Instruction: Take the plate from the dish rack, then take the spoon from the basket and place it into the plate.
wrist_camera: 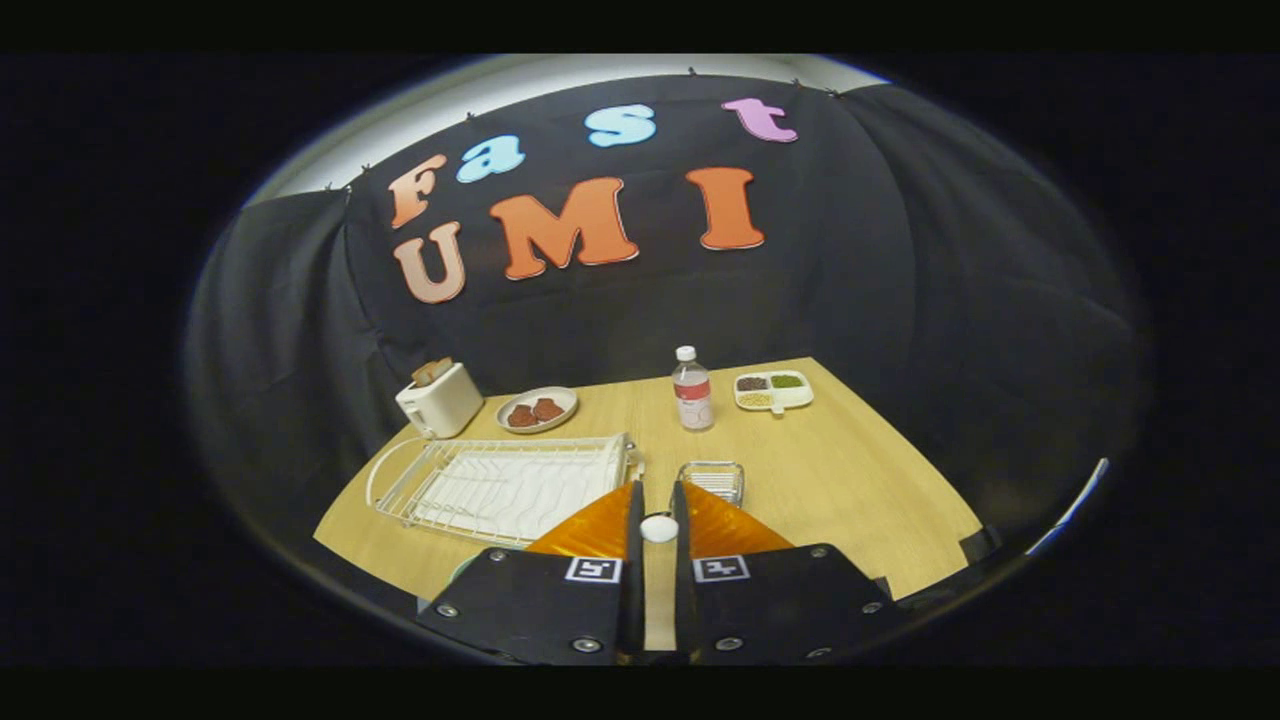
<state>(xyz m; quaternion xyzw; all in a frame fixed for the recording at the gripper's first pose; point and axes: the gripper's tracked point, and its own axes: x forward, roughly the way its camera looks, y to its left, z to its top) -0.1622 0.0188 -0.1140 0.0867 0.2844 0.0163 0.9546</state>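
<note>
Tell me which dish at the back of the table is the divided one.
The rectangular white tray right of the water bottle, holding separate portions in compartments. The round plate by the toaster is undivided. The gripper jaws pinch a small white object.

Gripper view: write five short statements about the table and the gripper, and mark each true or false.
1. The dish rack lies beside the small wire basket. True.
2. The water bottle lies on its side. False: it stands upright, cap on.
3. The gripper holds a small white thing between its fingers. True: the fingers sit close on either side of it.
4. The toaster is empty. False: bread sticks out of its top.
5. The round plate beyond the rack is bare. False: two brown pieces of food lie on it.
</note>
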